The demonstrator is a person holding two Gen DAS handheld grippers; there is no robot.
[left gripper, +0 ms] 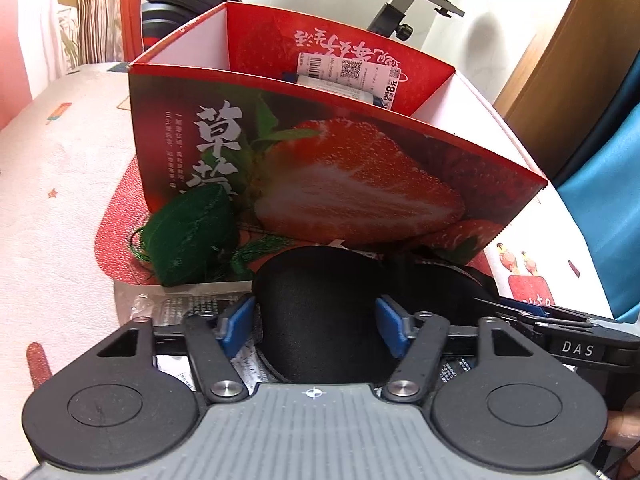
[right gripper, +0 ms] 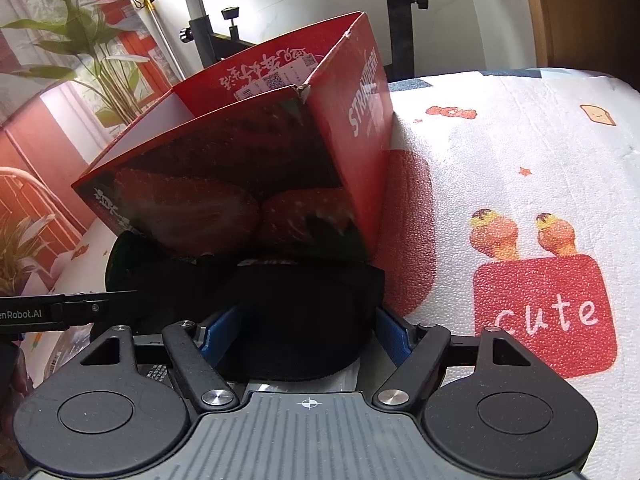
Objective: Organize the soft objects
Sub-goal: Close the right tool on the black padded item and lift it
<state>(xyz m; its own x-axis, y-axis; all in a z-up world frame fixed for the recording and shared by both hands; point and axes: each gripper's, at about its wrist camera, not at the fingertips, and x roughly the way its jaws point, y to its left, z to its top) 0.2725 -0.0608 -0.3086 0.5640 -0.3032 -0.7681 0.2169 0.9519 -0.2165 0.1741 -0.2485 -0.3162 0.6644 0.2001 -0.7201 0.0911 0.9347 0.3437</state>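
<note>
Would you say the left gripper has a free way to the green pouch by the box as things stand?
Probably not at once. The left gripper has the black eye mask between its fingers, so that must go first. The green pouch lies uncovered on the cloth, leaning against the strawberry box.

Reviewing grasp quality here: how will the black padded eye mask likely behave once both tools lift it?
The eye mask has a domed, foam-like cup, so it probably compresses between the blue pads. Its wide strap looks floppy and may sag. It is probably light.
</note>
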